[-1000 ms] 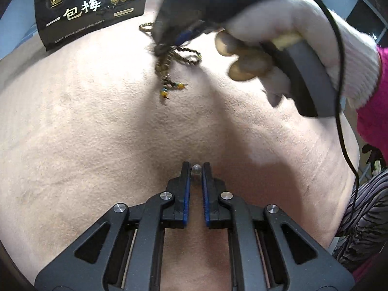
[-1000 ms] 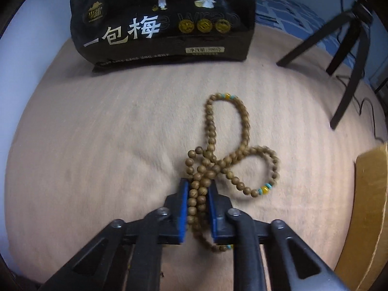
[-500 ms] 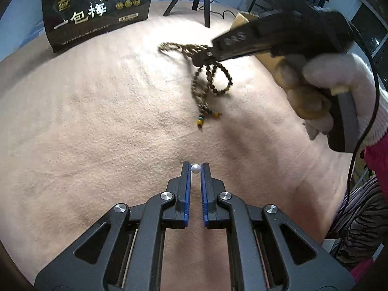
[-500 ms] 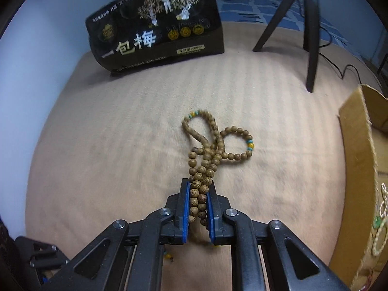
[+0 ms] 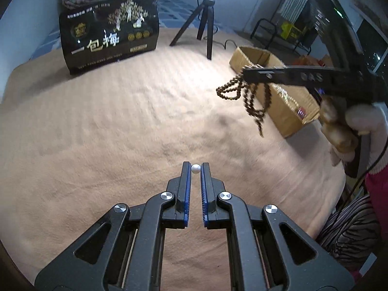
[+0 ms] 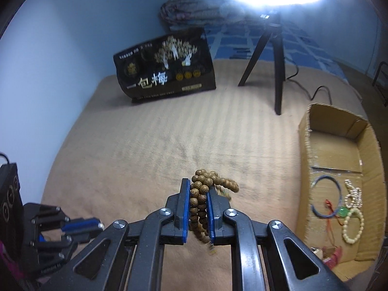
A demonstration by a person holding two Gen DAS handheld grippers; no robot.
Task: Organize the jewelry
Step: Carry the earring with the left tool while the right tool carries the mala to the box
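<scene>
My right gripper [image 6: 197, 189] is shut on a long brown wooden bead strand [image 6: 206, 181], bunched between its blue pads and clear of the blanket. In the left wrist view that strand [image 5: 249, 94] dangles from the right gripper [image 5: 245, 72] just in front of a cardboard box [image 5: 286, 101]. My left gripper [image 5: 195, 167] is shut on a small white pearl [image 5: 195, 168] pinched at its fingertips above the beige blanket. The open cardboard box [image 6: 305, 145] at the right holds several pieces: a blue bangle [image 6: 326, 195], pale bead bracelets [image 6: 352, 223], a green pendant.
A beige blanket [image 5: 121, 126] covers the work surface. A black printed bag [image 5: 109, 38] stands at the back, a black tripod [image 5: 206, 19] with a cable beside it. A white-gloved hand [image 5: 363, 126] holds the right tool. A bright lamp glares overhead.
The right gripper lifted the bead strand off the blanket and carried it rightward up to the box. The left gripper rose with the pearl still pinched.
</scene>
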